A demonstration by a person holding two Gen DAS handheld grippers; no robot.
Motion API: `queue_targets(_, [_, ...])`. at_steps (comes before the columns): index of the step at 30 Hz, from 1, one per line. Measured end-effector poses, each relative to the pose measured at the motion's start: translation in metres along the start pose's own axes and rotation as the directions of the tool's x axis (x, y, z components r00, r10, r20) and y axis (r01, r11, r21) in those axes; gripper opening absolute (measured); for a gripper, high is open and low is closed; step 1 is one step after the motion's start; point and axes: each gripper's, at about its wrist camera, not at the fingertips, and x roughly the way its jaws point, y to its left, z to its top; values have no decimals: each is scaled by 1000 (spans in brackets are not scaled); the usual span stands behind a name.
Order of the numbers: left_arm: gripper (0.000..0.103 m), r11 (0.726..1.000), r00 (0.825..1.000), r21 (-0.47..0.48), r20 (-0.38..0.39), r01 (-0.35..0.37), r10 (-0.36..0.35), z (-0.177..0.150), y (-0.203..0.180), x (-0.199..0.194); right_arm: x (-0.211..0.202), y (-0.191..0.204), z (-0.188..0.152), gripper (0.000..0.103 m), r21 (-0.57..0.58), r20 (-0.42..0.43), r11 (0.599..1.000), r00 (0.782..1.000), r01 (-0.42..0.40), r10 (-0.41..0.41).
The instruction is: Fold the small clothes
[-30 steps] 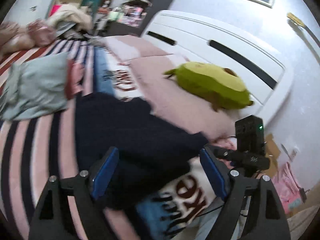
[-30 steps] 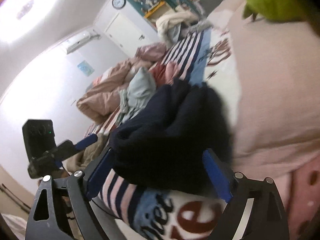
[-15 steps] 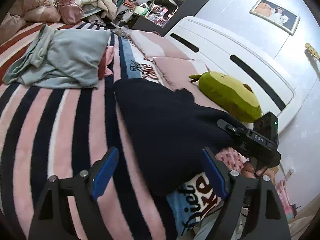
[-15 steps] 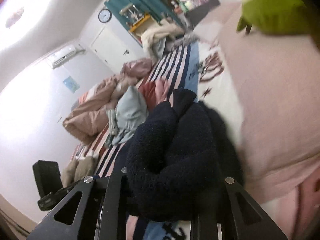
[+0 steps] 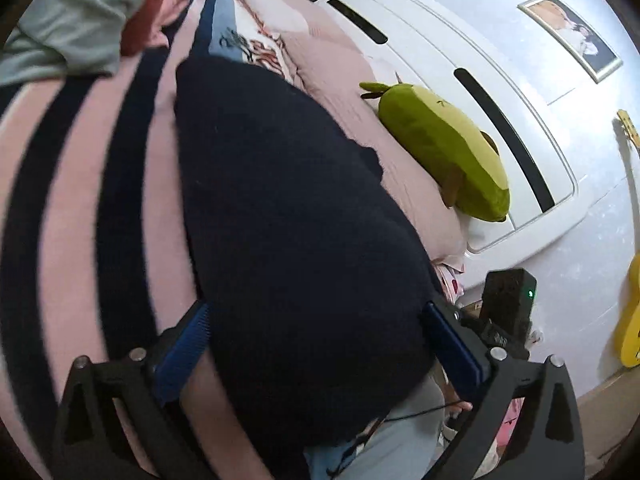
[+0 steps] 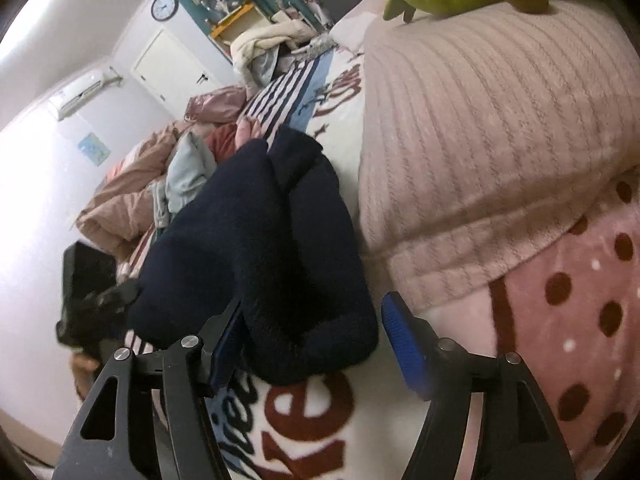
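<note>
A dark navy knitted garment (image 5: 288, 220) lies bunched on the striped bedspread (image 5: 72, 208). In the left wrist view my left gripper (image 5: 316, 340) is open, its blue pads on either side of the garment's near end. In the right wrist view the same garment (image 6: 264, 248) lies folded over itself. My right gripper (image 6: 312, 344) is open, its pads on either side of the garment's near edge. Whether the pads touch the cloth I cannot tell.
A green avocado plush (image 5: 444, 152) rests on a pink ribbed pillow (image 6: 480, 140) by the white headboard (image 5: 480, 80). A pale blue garment (image 5: 68, 20) and red cloth lie further up the bed. A rumpled pink duvet (image 6: 120, 200) lies beyond.
My right gripper was shut on the navy garment half a second ago and has opened. My left gripper has moved forward, so the garment's end now sits between its pads.
</note>
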Motion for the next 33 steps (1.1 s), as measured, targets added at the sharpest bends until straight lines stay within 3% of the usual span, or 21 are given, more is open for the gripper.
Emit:
queue_targets(1, [101, 1000, 1000, -16, -5, 8, -8, 0, 2, 6, 0, 0, -1, 62, -10, -7, 1000, 1000, 4, -4])
queue_targets(5, [70, 1000, 999, -8, 25, -22, 22, -6, -4, 0, 1, -2, -7, 62, -11, -27, 1000, 1000, -9, 8])
queue_targets(8, [61, 999, 999, -4, 41, -34, 34, -13, -6, -10, 3, 3, -8, 62, -4, -40, 999, 998, -42, 41])
queue_targets(16, [60, 997, 996, 20, 60, -73, 72, -58, -8, -76, -6, 39, -24, 62, -100, -137, 980, 978, -171, 157])
queue_targets(19, [60, 996, 995, 12, 44, -92, 92, -85, -1, -110, -7, 60, -32, 63, -173, -191, 965, 968, -195, 162])
queue_targets(23, [68, 993, 993, 9, -17, -118, 118, -103, 7, -125, 3, 88, -37, 70, -251, -252, 947, 958, -200, 136])
queue_targets(26, [72, 993, 992, -7, -25, -121, 121, -101, 13, -134, 15, 97, -30, 70, -290, -290, 941, 953, -177, 90])
queue_targets(28, [73, 991, 990, 4, -32, -135, 135, -95, 13, -143, 18, 102, -18, 70, -283, -305, 941, 947, -187, 96])
queue_targets(31, [81, 976, 977, 61, -2, -211, 211, -87, 8, -157, 9, 114, -5, 70, -328, -292, 924, 951, -196, 98])
queue_targets(33, [83, 975, 978, 67, 17, -210, 209, -79, 10, -165, 9, 128, 3, 70, -349, -305, 903, 942, -249, 142])
